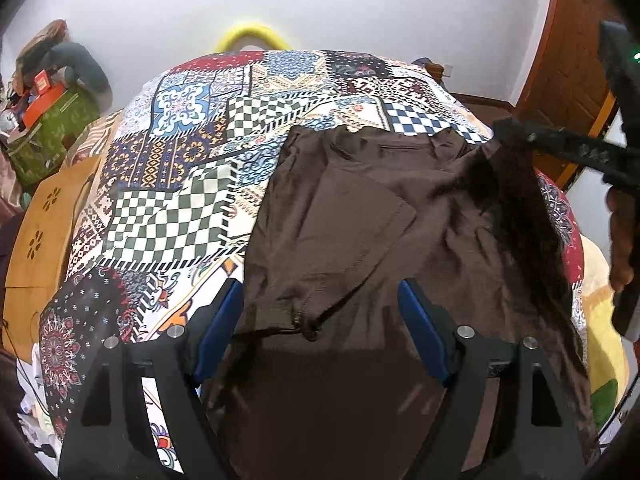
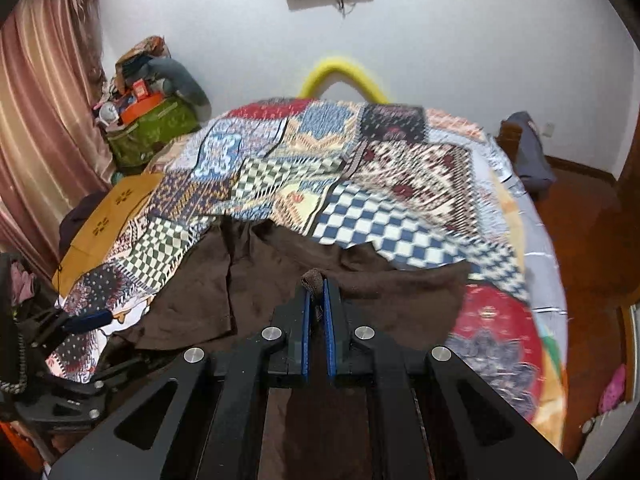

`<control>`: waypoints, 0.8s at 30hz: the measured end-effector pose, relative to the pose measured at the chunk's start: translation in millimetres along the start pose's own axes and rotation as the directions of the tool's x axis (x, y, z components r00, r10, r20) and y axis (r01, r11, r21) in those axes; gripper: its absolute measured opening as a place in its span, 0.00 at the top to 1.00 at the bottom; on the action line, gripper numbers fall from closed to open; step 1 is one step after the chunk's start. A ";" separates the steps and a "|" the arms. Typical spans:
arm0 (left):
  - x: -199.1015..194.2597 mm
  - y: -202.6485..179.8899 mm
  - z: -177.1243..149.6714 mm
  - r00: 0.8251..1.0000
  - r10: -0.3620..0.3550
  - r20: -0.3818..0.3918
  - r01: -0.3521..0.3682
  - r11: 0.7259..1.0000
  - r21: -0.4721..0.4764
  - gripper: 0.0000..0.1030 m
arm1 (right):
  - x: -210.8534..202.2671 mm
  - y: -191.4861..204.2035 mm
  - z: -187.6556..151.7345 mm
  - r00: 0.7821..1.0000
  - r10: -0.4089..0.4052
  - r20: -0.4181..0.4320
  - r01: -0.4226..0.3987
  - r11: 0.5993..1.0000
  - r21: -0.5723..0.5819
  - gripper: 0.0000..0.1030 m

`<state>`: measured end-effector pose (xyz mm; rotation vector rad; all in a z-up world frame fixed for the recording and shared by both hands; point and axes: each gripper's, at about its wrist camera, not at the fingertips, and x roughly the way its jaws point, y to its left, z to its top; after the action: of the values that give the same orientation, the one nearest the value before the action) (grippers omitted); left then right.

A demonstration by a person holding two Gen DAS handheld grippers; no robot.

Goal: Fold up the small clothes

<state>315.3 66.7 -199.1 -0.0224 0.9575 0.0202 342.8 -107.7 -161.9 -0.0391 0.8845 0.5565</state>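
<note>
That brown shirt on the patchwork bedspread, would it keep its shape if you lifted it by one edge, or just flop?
It would probably flop: the brown shirt already lies in soft creases and folds. It looks thin and light, since the right gripper bunches a small pinch of it between its fingers. Pushed, it would likely wrinkle rather than slide whole across the bedspread.

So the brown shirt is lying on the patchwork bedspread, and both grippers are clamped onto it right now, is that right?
Not quite. Only the right gripper is clamped on the brown shirt; the right wrist view shows a bunch of fabric pinched between its closed fingers. The left gripper is open, its blue fingers spread apart over the shirt, as the left wrist view shows. The shirt does lie on the patchwork bedspread.
</note>
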 end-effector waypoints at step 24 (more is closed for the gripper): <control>21.4 58.9 56.7 0.999 0.048 -0.007 -0.048 0.994 -0.094 0.23 | -18.1 -49.3 -17.9 0.995 -0.095 -0.017 0.095 0.995 -0.019 0.61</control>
<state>372.4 127.3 -184.5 -0.0865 0.9616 0.1096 344.2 -162.6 -169.5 -0.1026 0.8906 0.4761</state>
